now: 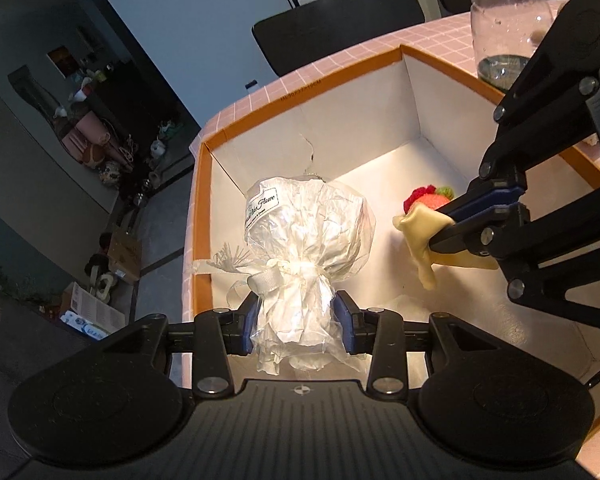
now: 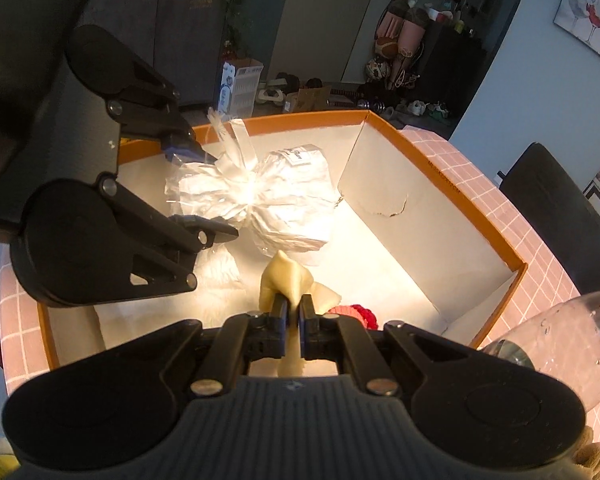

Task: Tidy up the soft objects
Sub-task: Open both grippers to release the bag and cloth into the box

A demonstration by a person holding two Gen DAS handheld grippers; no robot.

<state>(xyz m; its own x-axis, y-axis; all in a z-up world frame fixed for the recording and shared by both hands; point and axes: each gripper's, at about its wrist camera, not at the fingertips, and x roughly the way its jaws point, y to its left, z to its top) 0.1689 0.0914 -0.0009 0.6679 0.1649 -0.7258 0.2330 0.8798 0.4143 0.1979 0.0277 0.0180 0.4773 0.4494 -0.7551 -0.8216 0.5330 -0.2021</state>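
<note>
1. A large open cardboard box with an orange rim and white inside walls stands on a tabletop covered in pink squared cloth, and both grippers reach down into it.
2. The left gripper has its blue pads pressed on the narrow end of a white crinkled-paper bundle in clear film, tied with a white ribbon; the jaws stand part spread, filled by the wrapping.
3. The bundle's wide end bears a small printed label and lies toward the box's far left corner in the left wrist view, over the white floor.
4. The right gripper is pressed almost together, pinching the cream soft fabric piece of a soft toy with red and green knitted parts.
5. That toy hangs over the box floor, near the right wall in the left wrist view, just beside the bundle but apart from it.
6. A clear plastic bottle stands on the tabletop beyond the box's far right edge.
7. A black chair is behind the table.
</note>
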